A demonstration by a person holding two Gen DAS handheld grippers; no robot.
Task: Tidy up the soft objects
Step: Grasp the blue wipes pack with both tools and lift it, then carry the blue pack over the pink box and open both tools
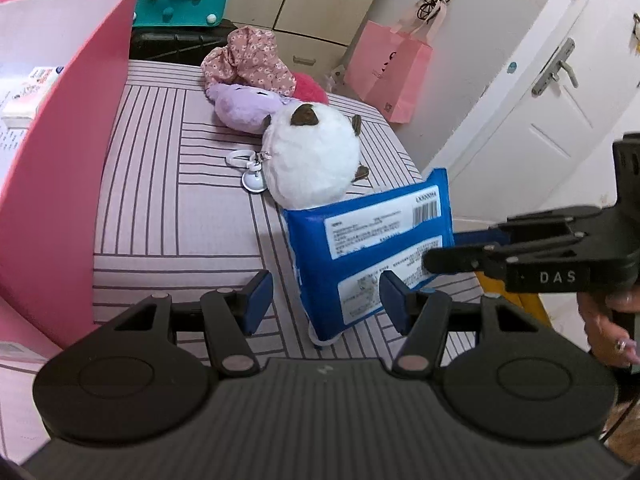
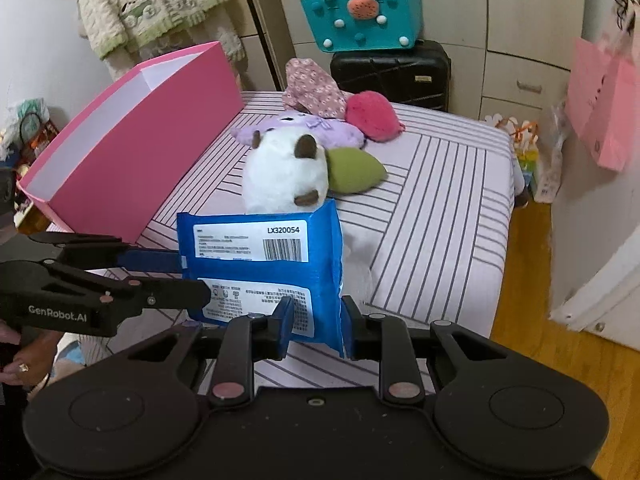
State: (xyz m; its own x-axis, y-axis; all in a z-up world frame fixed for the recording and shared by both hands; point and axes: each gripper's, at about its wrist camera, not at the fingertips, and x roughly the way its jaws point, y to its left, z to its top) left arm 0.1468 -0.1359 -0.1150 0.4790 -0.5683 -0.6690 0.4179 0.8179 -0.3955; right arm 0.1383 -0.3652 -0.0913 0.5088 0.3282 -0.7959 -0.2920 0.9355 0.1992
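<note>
Right gripper (image 2: 316, 326) fingers clamped on blue pack's (image 2: 260, 264) lower edge.

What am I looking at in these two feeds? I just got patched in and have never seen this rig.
There is no robot arm: a person holds a two-finger gripper in each hand, with a fisheye camera on each looking along its fingers. One feed is from the left gripper, the other from the right gripper. Both grippers meet at a blue wipes pack above a striped bed. The right gripper is shut on one edge of the pack; the left gripper's pads sit around the opposite edge, but whether they press it is unclear. Behind the pack lie a white plush, a purple plush and a floral cloth. A pink box stands open alongside.
</note>
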